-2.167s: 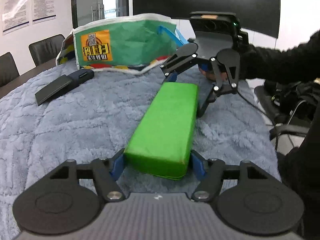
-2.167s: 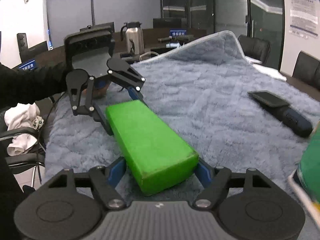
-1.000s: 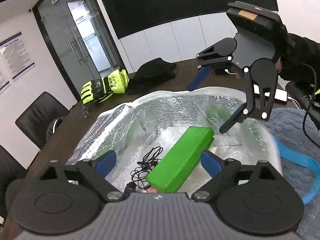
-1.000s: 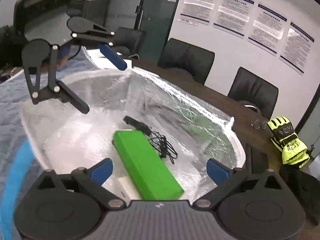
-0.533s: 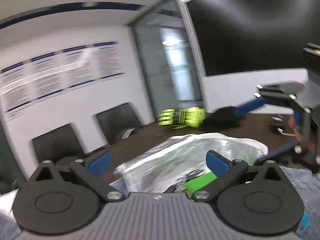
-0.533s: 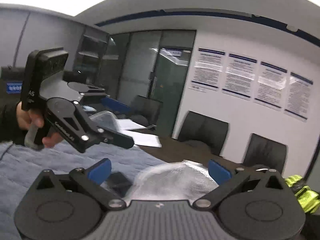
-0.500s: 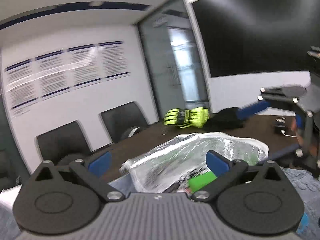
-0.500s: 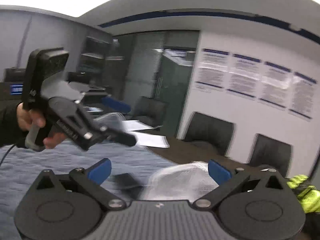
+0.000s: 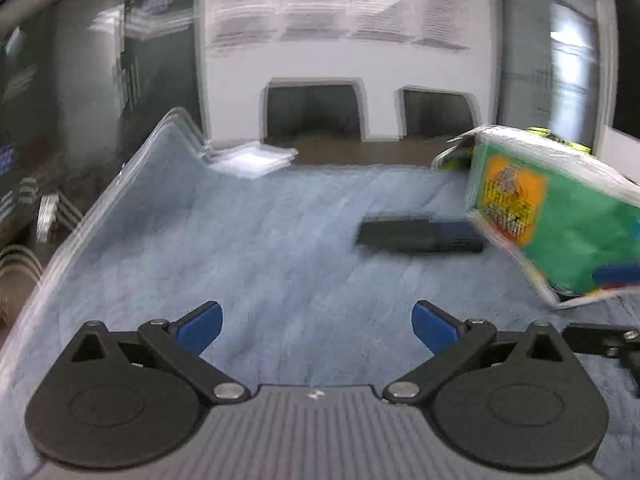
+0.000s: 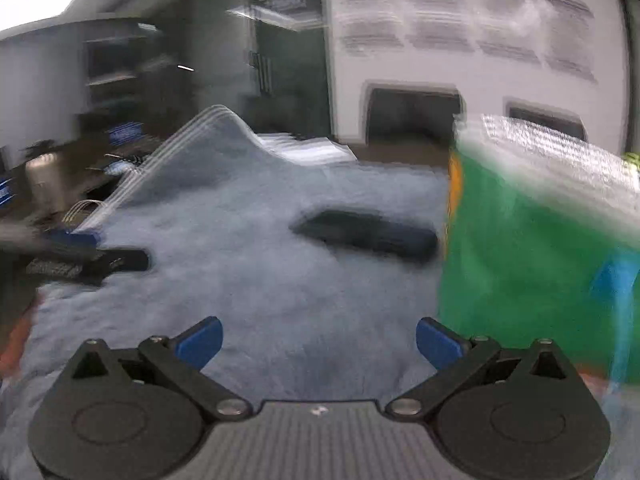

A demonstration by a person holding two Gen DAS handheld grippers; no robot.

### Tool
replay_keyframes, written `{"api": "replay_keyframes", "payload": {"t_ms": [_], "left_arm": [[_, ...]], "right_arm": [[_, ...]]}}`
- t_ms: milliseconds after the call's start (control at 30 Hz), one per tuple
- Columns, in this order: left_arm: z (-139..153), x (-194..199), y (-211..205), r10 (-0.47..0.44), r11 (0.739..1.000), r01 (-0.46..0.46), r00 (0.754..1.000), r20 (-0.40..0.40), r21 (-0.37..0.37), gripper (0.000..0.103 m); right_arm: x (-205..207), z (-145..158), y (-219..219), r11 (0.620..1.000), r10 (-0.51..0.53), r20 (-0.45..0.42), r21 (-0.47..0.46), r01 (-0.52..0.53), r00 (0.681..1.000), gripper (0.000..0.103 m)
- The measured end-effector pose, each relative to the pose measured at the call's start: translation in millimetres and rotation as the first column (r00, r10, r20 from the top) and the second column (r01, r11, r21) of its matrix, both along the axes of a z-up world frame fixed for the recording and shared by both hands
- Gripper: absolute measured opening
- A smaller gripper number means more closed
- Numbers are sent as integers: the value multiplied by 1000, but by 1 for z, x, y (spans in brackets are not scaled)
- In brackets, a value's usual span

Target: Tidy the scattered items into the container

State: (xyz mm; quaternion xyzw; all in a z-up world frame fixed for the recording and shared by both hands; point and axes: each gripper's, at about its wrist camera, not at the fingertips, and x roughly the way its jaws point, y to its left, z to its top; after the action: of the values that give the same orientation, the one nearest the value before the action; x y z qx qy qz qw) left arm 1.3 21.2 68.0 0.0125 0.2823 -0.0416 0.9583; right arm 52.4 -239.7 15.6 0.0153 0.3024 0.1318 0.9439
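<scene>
Both views are motion-blurred. The green insulated bag (image 9: 552, 216) stands at the right on the blue-grey blanket (image 9: 280, 240); it also fills the right of the right wrist view (image 10: 532, 248). A dark flat item with a dark blue part (image 9: 420, 234) lies on the blanket left of the bag, also in the right wrist view (image 10: 368, 236). My left gripper (image 9: 316, 326) is open and empty above the blanket. My right gripper (image 10: 318, 340) is open and empty beside the bag. The green block is out of view.
The other gripper's dark fingers show at the left edge of the right wrist view (image 10: 80, 258) and at the right edge of the left wrist view (image 9: 600, 340). White papers (image 9: 252, 158) and black chairs (image 9: 316, 110) stand beyond the blanket. A metal jug (image 10: 44, 180) is far left.
Both grippers let the green block go inside the bag, rose, and have swung left and down, so they face the blanket and the dark item beside the bag.
</scene>
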Motion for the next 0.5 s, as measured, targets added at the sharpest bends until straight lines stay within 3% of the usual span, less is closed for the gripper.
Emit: {"api": "replay_keyframes", "payload": {"t_ms": [133, 233, 300, 500], "left_arm": [[-40, 1, 2, 51, 999, -51, 994, -92, 6, 103], [-52, 2, -3, 31, 1000, -30, 994, -106, 11, 103], [-58, -2, -7, 38, 999, -35, 996, -75, 39, 103], [-77, 9, -10, 33, 999, -28, 995, -98, 46, 103]], "right_arm": [[20, -40, 16, 986, -139, -105, 81, 148, 985, 103], [11, -56, 32, 984, -179, -53, -3, 179, 982, 103], [13, -61, 40, 985, -165, -46, -63, 162, 985, 103], [13, -51, 51, 977, -158, -31, -149, 152, 987, 103]]}}
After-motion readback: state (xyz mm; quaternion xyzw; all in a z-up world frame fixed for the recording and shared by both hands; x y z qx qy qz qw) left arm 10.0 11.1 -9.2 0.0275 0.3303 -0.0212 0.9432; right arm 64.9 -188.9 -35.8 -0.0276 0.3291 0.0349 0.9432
